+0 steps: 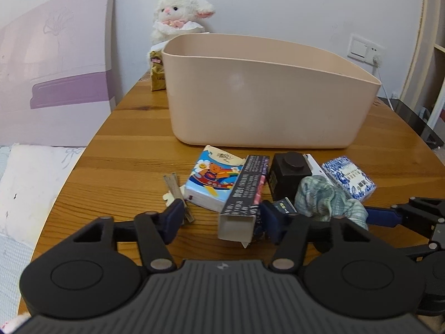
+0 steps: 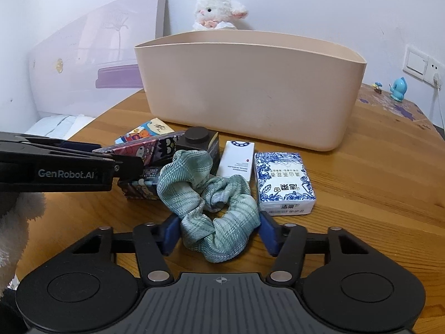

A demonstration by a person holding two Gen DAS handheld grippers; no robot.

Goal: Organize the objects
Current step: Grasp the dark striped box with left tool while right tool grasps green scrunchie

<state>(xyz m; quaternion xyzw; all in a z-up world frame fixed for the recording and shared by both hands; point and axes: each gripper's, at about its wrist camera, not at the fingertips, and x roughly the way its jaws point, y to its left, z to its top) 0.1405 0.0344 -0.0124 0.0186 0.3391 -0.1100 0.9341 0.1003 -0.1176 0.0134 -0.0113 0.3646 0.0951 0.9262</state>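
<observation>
Right gripper [image 2: 219, 233] fingers spread, straddling the green scrunchie [image 2: 211, 206] on the surface – bin [image 2: 250, 89] straight ahead; left gripper [image 1: 222, 222] fingers spread around the long cartoon box [image 1: 244, 194] – its axis pointing forward

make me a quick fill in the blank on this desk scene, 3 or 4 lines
1. The right claw has its fingers on either side of the green ____.
2. The beige bin stands on the ____ table.
3. The plush lamb sits ____ the bin.
4. The blue-and-white tissue pack lies to the ____ of the scrunchie in the right wrist view.

Missing words: scrunchie; wooden; behind; right
</observation>
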